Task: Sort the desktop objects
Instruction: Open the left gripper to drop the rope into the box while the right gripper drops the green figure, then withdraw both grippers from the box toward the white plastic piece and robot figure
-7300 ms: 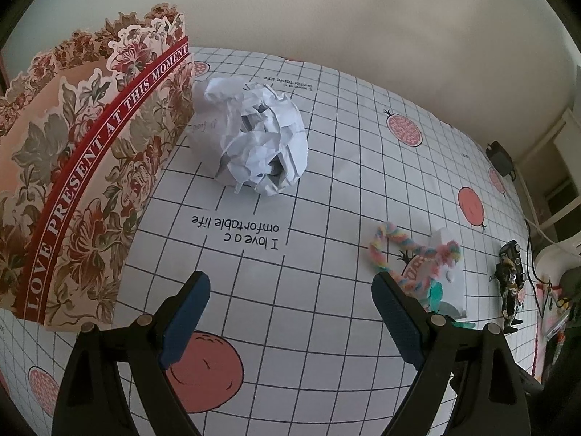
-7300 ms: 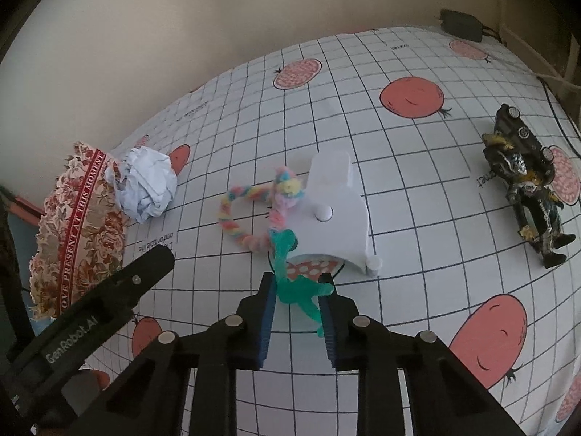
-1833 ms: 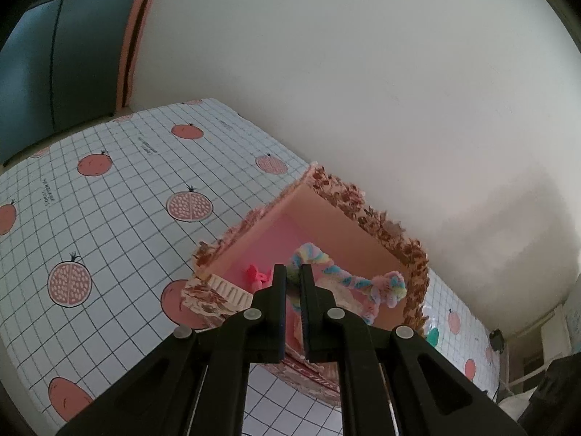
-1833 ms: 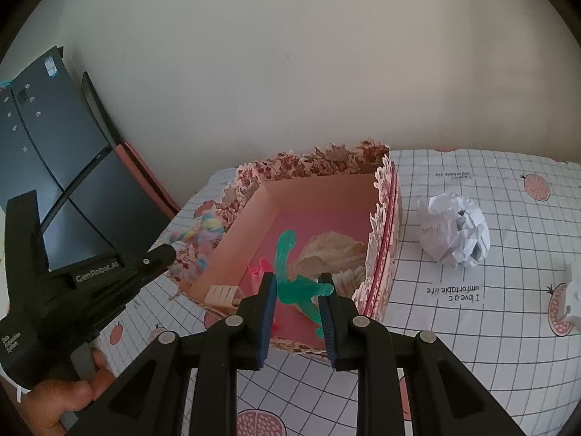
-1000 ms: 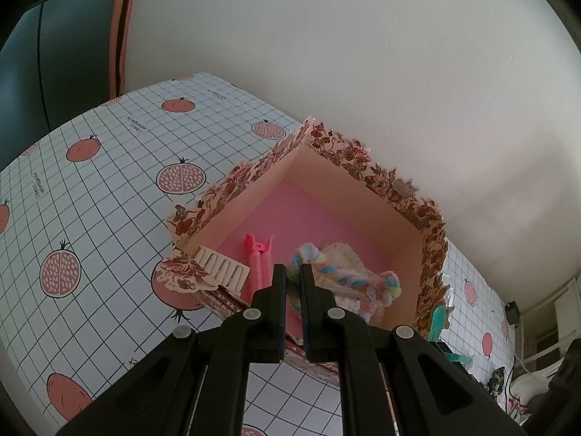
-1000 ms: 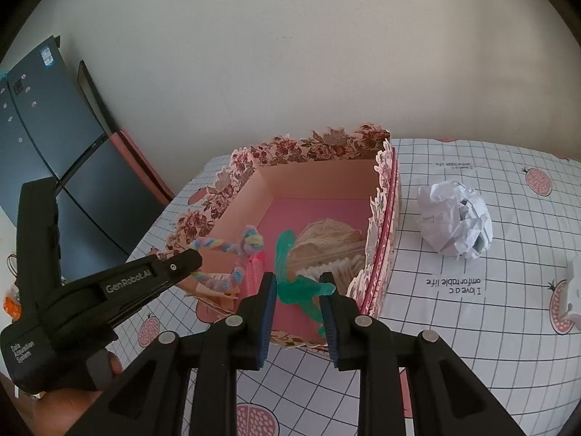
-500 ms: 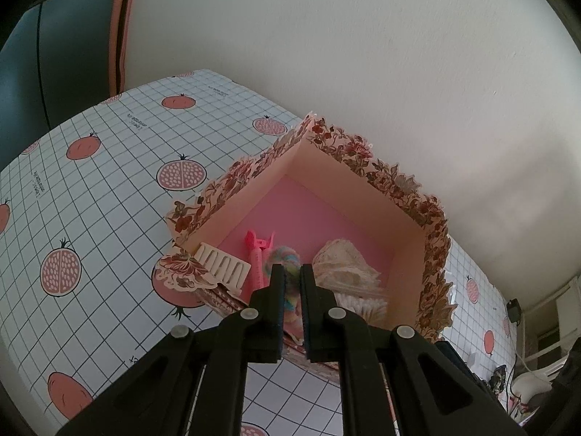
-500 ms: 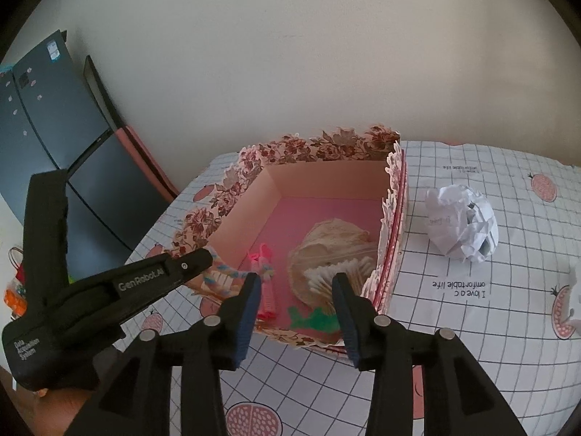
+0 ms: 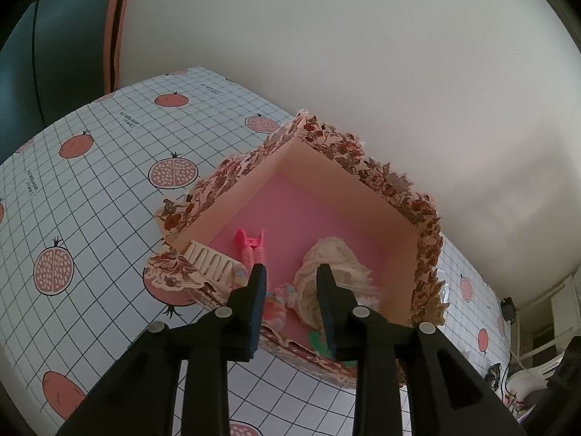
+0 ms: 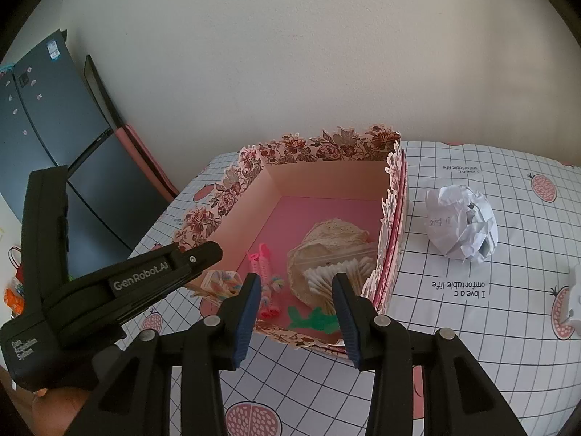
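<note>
A floral paper box (image 10: 326, 178) with a pink floor stands on the table; it also shows in the left wrist view (image 9: 337, 189). Inside lie a green plastic piece (image 10: 312, 321), a pastel twisted rope (image 10: 272, 290), a pink clip (image 10: 263, 258), a cream lace item (image 10: 334, 239) and a comb (image 9: 210, 265). My right gripper (image 10: 296, 303) is open and empty above the box's near edge. My left gripper (image 9: 290, 296) is open and empty over the box's near corner; its body (image 10: 120, 287) shows in the right wrist view. A crumpled paper ball (image 10: 461, 223) lies right of the box.
A white object (image 10: 573, 305) sits at the right edge on the pomegranate-print tablecloth (image 10: 472, 345). A dark fridge (image 10: 43, 116) stands beyond the table's left side. A wall is close behind the box. A dark figurine (image 9: 494, 370) lies far right.
My right gripper opened and the green piece dropped into the box. My left gripper then opened and the pastel rope fell onto the box floor. Both grippers stay over the box.
</note>
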Available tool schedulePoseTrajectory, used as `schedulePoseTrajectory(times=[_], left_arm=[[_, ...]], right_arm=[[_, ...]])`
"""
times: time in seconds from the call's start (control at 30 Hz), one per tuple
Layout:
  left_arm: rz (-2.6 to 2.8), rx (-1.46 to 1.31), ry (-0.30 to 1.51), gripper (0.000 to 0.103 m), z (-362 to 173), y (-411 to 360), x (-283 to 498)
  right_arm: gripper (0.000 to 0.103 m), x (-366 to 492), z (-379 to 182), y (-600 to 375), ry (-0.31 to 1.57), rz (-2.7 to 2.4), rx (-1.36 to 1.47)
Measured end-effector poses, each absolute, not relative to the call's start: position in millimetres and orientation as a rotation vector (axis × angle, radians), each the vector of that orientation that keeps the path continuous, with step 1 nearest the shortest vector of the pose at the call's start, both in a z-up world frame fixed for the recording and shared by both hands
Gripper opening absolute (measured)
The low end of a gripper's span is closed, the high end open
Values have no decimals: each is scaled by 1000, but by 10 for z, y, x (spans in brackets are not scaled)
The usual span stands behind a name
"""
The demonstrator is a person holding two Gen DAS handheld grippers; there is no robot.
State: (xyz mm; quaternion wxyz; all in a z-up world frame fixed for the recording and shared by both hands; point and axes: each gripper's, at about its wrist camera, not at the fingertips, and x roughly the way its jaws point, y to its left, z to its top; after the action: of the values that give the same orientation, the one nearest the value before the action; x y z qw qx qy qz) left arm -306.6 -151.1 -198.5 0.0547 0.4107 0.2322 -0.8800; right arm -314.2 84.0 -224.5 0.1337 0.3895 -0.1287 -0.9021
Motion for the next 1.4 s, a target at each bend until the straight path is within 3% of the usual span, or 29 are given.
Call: schedulePoseTrajectory(times=[0.17,0.93,1.2,1.4], left_arm=[[-2673,1249,708,31,-1980,-1501,-3069],[-2731,1178,625,63,-1714,-1294,-3001],[-2750,1181,573,78,-1671,-1106,-3020],[-2779,1198,528,79,-1642,-880,-3051]], right_arm=[[44,-3142,-2244,841,-375,-2615,1130],[45,-3055,-2133,1226,-451,-2687,1164],[63,-2992,-2097,1501,-455,-2749,1175],[69,-2982,-2113,1722,-462,-2785,1209]])
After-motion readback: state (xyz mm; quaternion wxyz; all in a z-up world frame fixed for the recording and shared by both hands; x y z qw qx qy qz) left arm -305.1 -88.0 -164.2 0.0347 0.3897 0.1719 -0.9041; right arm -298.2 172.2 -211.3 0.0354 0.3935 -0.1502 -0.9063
